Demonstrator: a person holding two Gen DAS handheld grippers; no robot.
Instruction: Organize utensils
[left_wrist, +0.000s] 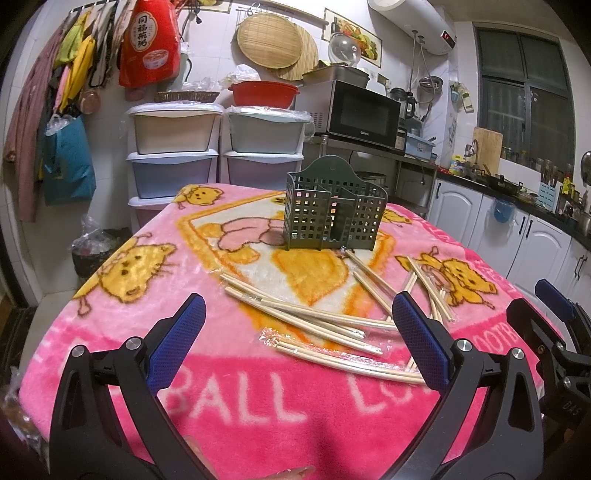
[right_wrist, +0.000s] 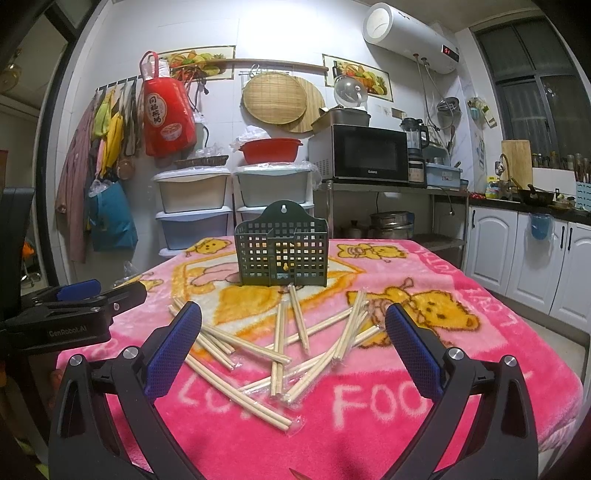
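While both grippers hover over pink blanket (left_wrist: 258, 406), nothing's grabbed. Left gripper (left_wrist: 299, 339) fingers spread wide, empty. Right gripper (right_wrist: 293, 345) same deal, wide apart, holding zip. Wooden chopsticks (right_wrist: 280, 347), some in clear wrappers, scattered flat just ahead of both sets of fingertips, crossing each other. Green slotted utensil holder (right_wrist: 282, 254) upright further ahead, past chopstick pile, compartments look empty. Right gripper sits just beside left one.

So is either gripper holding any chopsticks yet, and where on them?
Nothing is held. The left gripper and right gripper are both open above the chopsticks, which all lie loose on the blanket.
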